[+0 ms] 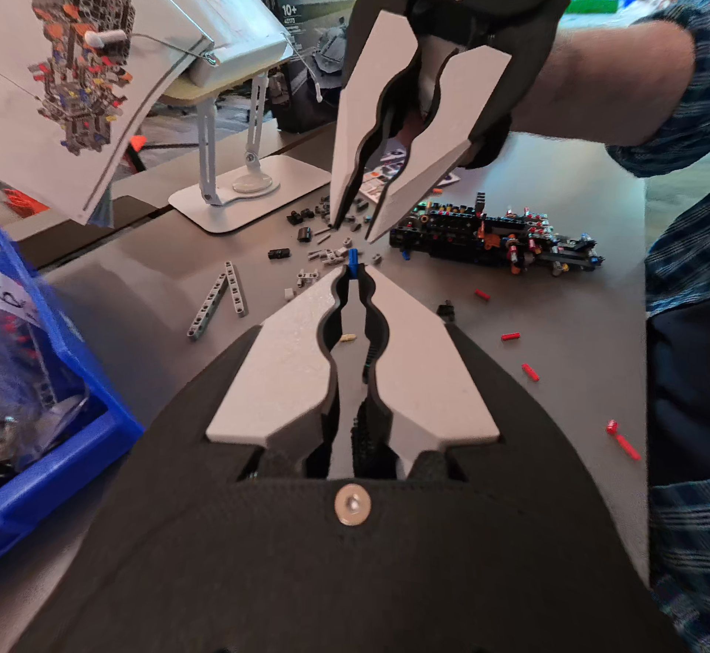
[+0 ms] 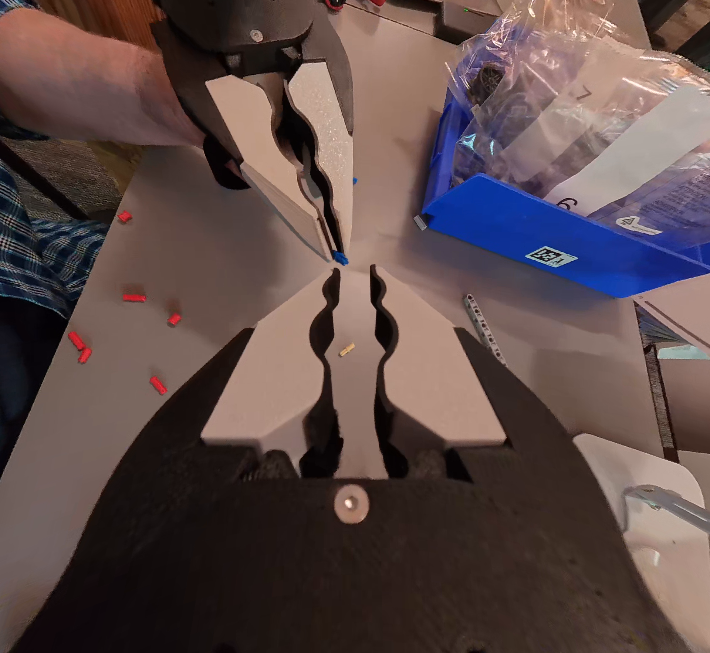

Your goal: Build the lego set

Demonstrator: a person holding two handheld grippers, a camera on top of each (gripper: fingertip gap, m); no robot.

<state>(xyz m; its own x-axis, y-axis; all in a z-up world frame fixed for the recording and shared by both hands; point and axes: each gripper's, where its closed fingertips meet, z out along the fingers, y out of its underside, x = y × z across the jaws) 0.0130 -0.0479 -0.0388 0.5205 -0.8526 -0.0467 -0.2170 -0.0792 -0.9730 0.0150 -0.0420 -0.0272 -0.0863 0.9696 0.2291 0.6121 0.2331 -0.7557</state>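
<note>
My left gripper [image 1: 354, 269] is shut on a small blue pin [image 1: 353, 259] and holds it just above the grey table. In the right wrist view the left gripper [image 2: 339, 255] comes in from the upper left with the blue pin [image 2: 340, 259] at its tips. My right gripper [image 2: 354, 269] is open and empty, its tips facing the pin at close range. In the left wrist view the right gripper [image 1: 352, 234] hangs over a scatter of small grey and black pieces [image 1: 328, 252]. The partly built black model [image 1: 495, 239] lies to the right.
Two grey beams [image 1: 226, 296] lie left of the pile. Red pins [image 1: 510, 336] and a tan pin [image 2: 347, 349] are scattered on the table. A blue bin [image 2: 538, 227] holds bagged parts. An instruction booklet [image 1: 77, 58] sits on a white stand [image 1: 249, 192], with the set's box [image 1: 307, 0] behind it. My left and right fingertips are right by each other. The partly built black model [image 1: 495, 239] is about 25 cm from both grippers' fingertips.
</note>
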